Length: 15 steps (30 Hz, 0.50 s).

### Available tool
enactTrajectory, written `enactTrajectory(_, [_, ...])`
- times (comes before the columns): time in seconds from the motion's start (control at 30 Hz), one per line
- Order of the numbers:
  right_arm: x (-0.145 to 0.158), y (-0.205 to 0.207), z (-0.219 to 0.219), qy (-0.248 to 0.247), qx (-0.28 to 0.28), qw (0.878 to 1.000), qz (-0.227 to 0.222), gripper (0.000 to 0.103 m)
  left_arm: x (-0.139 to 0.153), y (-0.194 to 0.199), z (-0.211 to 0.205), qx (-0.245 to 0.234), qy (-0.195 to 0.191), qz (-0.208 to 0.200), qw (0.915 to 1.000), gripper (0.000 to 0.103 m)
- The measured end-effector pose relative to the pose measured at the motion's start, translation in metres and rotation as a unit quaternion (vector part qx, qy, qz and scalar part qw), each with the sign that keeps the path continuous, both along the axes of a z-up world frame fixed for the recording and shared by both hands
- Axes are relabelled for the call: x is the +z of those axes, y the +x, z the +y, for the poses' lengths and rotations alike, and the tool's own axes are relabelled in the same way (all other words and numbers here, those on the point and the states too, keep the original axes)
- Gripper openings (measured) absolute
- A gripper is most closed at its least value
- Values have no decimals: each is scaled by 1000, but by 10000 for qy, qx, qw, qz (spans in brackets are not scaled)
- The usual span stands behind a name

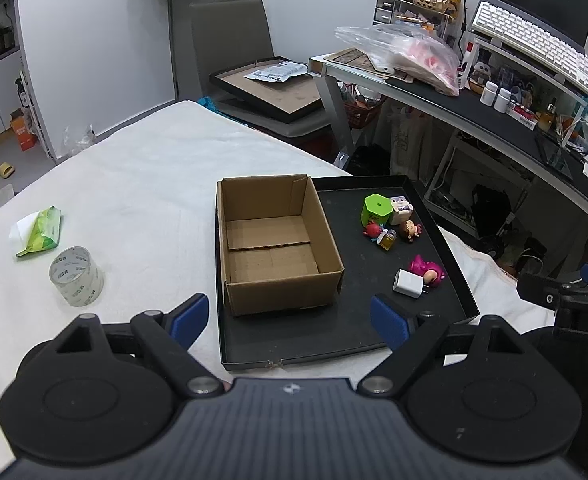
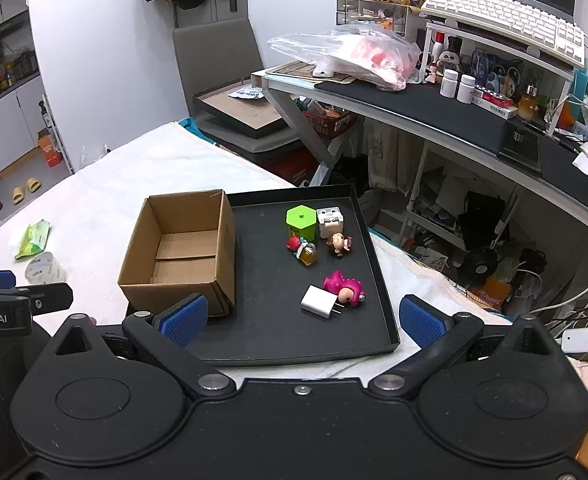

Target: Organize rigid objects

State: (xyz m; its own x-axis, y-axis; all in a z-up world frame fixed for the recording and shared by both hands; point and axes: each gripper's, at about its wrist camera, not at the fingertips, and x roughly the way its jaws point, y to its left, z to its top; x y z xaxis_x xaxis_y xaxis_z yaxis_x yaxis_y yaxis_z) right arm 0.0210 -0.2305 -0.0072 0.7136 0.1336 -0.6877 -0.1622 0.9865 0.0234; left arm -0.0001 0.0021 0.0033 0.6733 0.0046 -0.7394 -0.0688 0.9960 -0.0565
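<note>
Toys and trinkets (a green hexagonal container (image 2: 301, 222), small figurines, a white charger plug (image 2: 319, 301)) lie on the black tray (image 2: 378, 268) beside an empty cardboard box (image 2: 181, 252), while the left gripper (image 1: 289, 316) and right gripper (image 2: 301, 322) hover nearby, jaws apart, holding nothing.

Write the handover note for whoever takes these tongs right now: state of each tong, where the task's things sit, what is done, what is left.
Left tongs: open, empty, hovering near the tray's front edge.
Right tongs: open, empty, same height.
Cardboard box: on the black tray's left side, nothing inside.
On the tray beside it: green container, white cube toy, three small figures, small amber bottle, pink figure, white charger plug.
Done: nothing boxed yet.
Left: probably moving every item into the box.
</note>
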Motion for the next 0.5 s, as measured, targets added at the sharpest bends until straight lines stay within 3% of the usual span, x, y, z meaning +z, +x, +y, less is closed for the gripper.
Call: enactTrajectory(0.5, [2, 0, 1, -8, -6, 10000, 1, 103, -1, -2, 3, 18, -40, -34, 10000, 87])
